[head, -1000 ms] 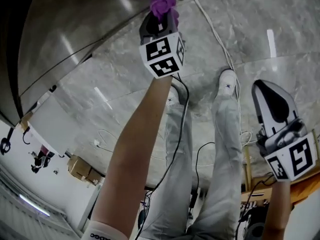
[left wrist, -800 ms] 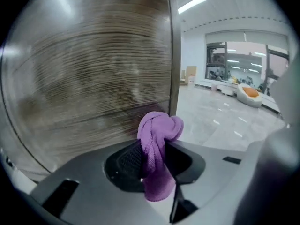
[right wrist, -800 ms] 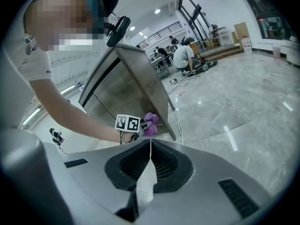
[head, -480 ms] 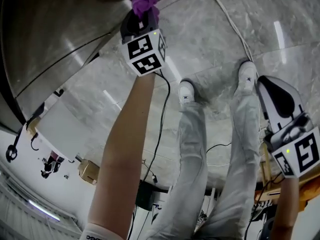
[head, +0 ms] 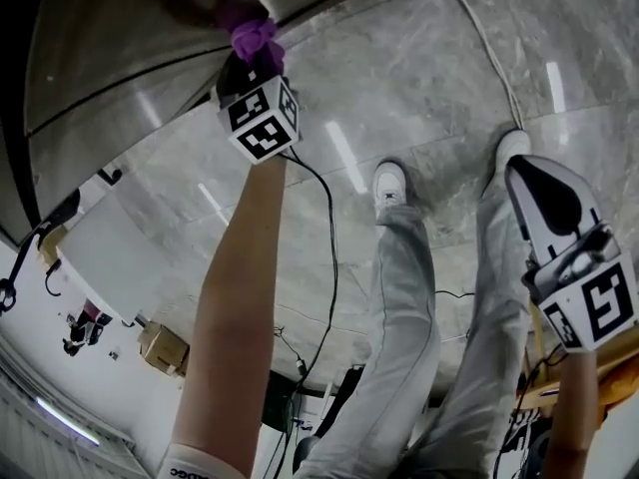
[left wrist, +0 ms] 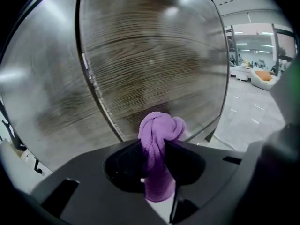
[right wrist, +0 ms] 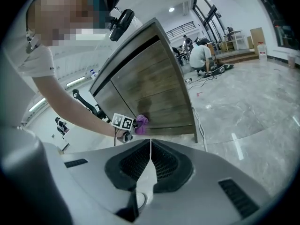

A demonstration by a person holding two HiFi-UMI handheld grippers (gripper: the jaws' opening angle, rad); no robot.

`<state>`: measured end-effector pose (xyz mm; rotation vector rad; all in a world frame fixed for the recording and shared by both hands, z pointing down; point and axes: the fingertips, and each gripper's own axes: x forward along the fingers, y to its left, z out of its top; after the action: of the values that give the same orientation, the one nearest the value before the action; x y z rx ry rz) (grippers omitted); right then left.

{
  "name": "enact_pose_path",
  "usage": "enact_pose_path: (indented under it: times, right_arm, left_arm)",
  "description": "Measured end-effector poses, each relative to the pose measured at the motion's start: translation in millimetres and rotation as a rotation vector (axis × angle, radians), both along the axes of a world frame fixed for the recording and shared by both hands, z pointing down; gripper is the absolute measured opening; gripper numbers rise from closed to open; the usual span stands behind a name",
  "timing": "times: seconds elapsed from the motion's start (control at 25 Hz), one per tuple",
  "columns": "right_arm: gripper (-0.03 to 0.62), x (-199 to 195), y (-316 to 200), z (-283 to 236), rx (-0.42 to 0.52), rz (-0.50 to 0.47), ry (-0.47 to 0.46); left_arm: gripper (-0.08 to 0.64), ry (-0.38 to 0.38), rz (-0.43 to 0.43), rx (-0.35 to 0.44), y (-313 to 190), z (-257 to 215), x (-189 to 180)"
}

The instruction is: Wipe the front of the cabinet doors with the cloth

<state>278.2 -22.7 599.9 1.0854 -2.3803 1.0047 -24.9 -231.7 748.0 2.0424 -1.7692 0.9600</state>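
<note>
Left gripper (left wrist: 157,161) is clamped on the purple cloth (left wrist: 160,128), the bunched end poking out just ahead of the jaws, seemingly pressed to the low part of the cabinet door (left wrist: 150,64). Right gripper (right wrist: 149,165) hangs well aside, jaws closed on nothing. Risk: the wad is small, so a hard push could scrape jaw tips on wood, or drag could tug the cloth free.

The grey marble floor (head: 419,78) bears the cabinet (head: 120,58); a white cable (head: 486,43) trails beside the cabinet, and white shoes (head: 390,183) stand near it.
</note>
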Motion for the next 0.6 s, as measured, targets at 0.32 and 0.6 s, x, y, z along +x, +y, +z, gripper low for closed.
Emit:
enact_pose_path:
  times: [0.32,0.6]
  right_arm:
    - [0.029,-57.7,11.0,-23.1,0.015,-0.069,0.064]
    - [0.029,-123.4,-7.1,-85.9,0.042,-0.085,0.010]
  left_arm:
    - [0.112,0.070,-0.113,0.006,40.4,-30.4,-62.0]
    - [0.112,0.221,-0.080,0.059,82.8,-119.8,-65.9]
